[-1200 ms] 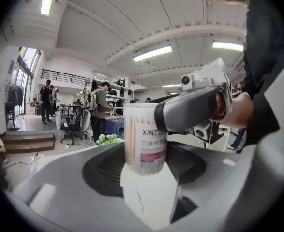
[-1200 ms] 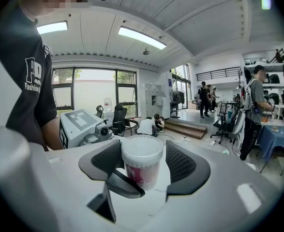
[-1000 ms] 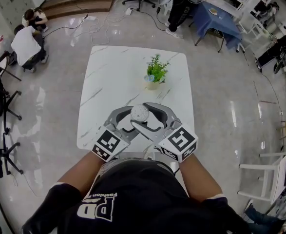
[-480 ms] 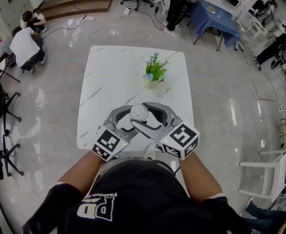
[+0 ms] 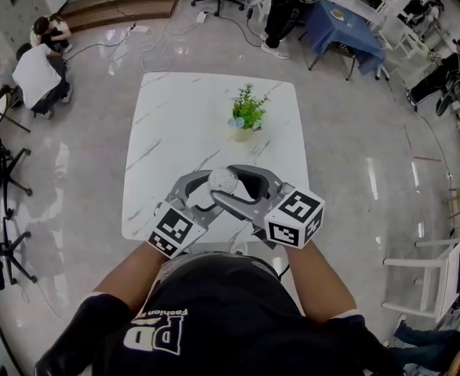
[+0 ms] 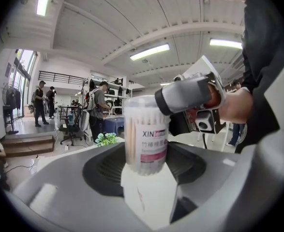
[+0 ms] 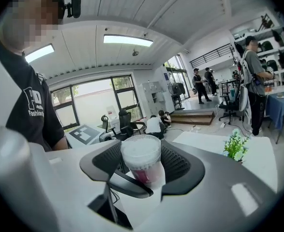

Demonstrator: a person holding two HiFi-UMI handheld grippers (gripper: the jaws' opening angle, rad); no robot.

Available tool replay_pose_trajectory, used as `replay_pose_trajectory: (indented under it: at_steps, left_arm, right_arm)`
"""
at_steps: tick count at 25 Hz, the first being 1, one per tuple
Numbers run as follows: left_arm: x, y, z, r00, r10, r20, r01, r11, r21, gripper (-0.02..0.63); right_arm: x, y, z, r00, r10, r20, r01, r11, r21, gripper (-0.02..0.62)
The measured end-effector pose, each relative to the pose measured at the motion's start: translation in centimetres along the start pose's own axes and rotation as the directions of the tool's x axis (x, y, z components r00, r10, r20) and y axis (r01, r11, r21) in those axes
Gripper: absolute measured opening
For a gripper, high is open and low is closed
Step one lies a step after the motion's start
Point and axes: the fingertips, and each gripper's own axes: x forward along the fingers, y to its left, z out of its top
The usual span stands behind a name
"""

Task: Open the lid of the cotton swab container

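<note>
The cotton swab container (image 5: 222, 180) is a clear round tub with a white lid, held in the air over the near edge of the table. In the left gripper view its body (image 6: 146, 137) shows the swabs and a pink label. My left gripper (image 6: 146, 166) is shut on the lower body. My right gripper (image 5: 233, 186) comes in from the right and is shut round the lid (image 7: 141, 152), which sits on the tub. One right jaw crosses the tub's top in the left gripper view. The tub's base is hidden behind the jaws.
A white marble table (image 5: 175, 131) lies below, with a small potted plant (image 5: 247, 116) at its far middle. Shiny floor surrounds it. People crouch at the far left (image 5: 38, 69); a blue-covered table (image 5: 343, 30) and chairs stand at the back right.
The right gripper's marker cube has rolled and risen a little to the right while staying on the lid. The left gripper and the tub have hardly moved.
</note>
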Motion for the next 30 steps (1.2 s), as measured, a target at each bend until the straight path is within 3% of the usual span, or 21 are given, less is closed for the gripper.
replay_pose_trajectory:
  at_steps: [7, 12, 20, 30]
  left_arm:
    - [-0.1, 0.2, 0.6, 1.0, -0.004, 0.017, 0.005, 1.0, -0.008, 0.304]
    - [0.2, 0.3, 0.0, 1.0, -0.001, -0.004, 0.001, 1.0, -0.015, 0.304]
    - [0.6, 0.5, -0.6, 1.0, -0.012, -0.006, 0.012, 1.0, -0.014, 0.304]
    - [0.2, 0.1, -0.9, 1.0, -0.02, -0.003, 0.02, 1.0, -0.007, 0.304]
  right_arm:
    - [0.0, 0.0, 0.7, 1.0, 0.0, 0.011, 0.0, 1.0, -0.001, 0.256]
    - [-0.9, -0.6, 2.2, 0.997, -0.047, 0.061, 0.049, 0.998, -0.041, 0.255]
    - [-1.2, -1.1, 3.2, 0.996, -0.051, 0.072, 0.06, 0.99, -0.128, 0.25]
    - [-1.7, -1.0, 4.3, 0.995, -0.046, 0.088, 0.058, 0.988, -0.14, 0.21]
